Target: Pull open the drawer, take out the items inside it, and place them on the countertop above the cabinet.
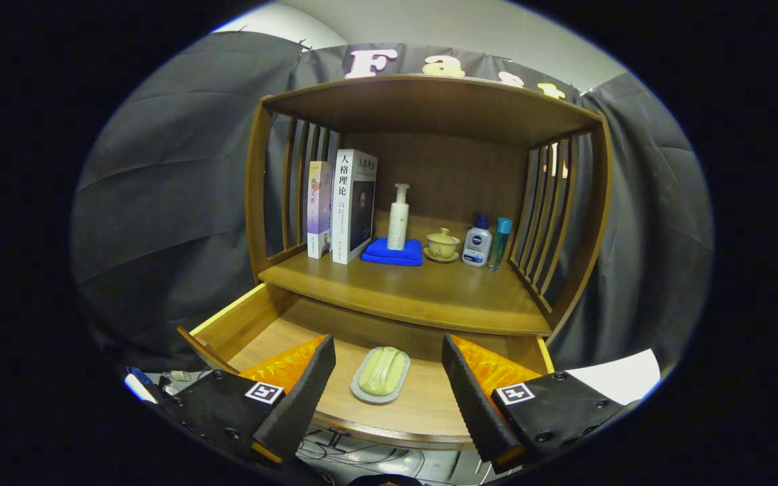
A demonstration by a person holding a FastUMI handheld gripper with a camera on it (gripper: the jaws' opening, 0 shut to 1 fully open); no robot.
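gripper (385, 371) fingers spread wide over soap dish (380, 374) — drawer (389, 405) back hidden under countertop (416, 290)

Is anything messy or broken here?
Nothing stands out. The drawer is open with a soap dish lying flat inside, between the open gripper fingers. The shelf items stand upright.

Staged home corner, seemingly, inside booth: wooden cabinet (429, 202), books (342, 206) and toiletry bottles (477, 239) on countertop (416, 290), dark cloth wall (173, 202) around.
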